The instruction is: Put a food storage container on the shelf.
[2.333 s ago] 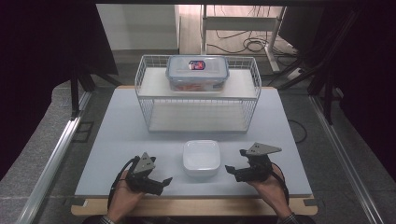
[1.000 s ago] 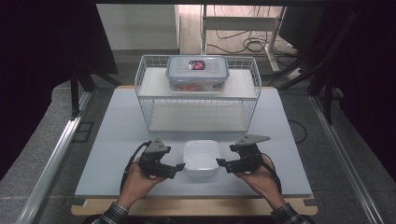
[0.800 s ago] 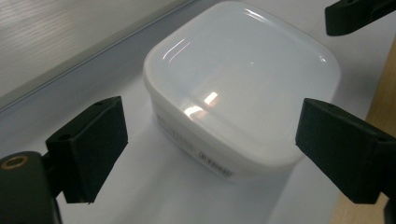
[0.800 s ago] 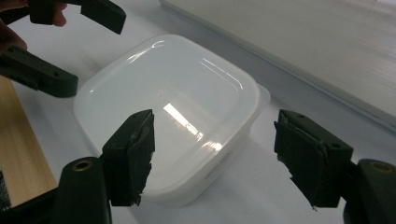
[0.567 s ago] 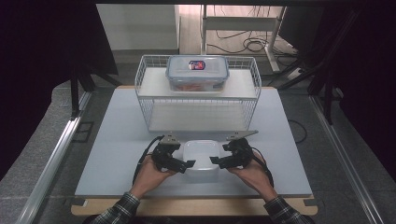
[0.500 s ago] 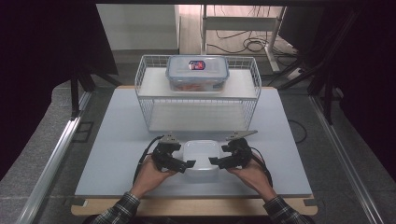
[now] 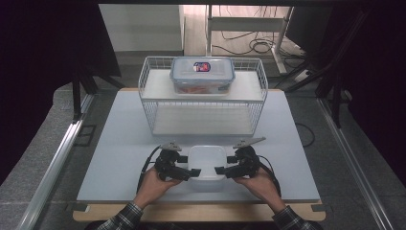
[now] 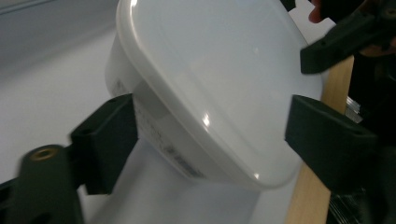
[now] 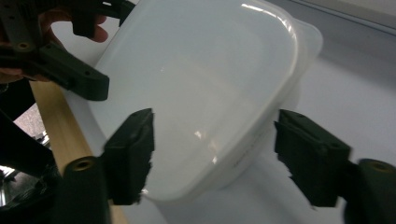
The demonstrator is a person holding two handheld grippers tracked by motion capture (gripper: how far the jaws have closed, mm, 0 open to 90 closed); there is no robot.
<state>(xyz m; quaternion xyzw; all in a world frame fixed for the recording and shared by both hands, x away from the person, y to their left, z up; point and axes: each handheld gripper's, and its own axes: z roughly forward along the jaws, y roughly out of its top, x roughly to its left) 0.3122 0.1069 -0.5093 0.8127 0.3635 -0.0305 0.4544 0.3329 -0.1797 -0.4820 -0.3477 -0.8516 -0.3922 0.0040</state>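
Observation:
A white translucent plastic container [image 7: 207, 160] with a smooth top sits at the front middle of the white table [image 7: 119, 143]. My left gripper [image 7: 181, 167] is at its left side and my right gripper [image 7: 224, 168] at its right. In the left gripper view the container [image 8: 210, 70] lies between the jaws of the left gripper [image 8: 212, 126], which have just been closing and touch its wall and rim. In the right gripper view the right gripper [image 9: 215, 135] holds the container [image 9: 201, 79] the same way, its jaws also just closing onto the sides.
A white wire rack [image 7: 201, 103] stands behind the container. On its top shelf rests a clear lidded box [image 7: 202, 74] with red contents. The table's wooden front edge [image 7: 201, 211] runs just below the hands. Dark floor and cables lie beyond.
Both grippers came in from the sides toward the container and now sit against its left and right sides. The container has not moved.

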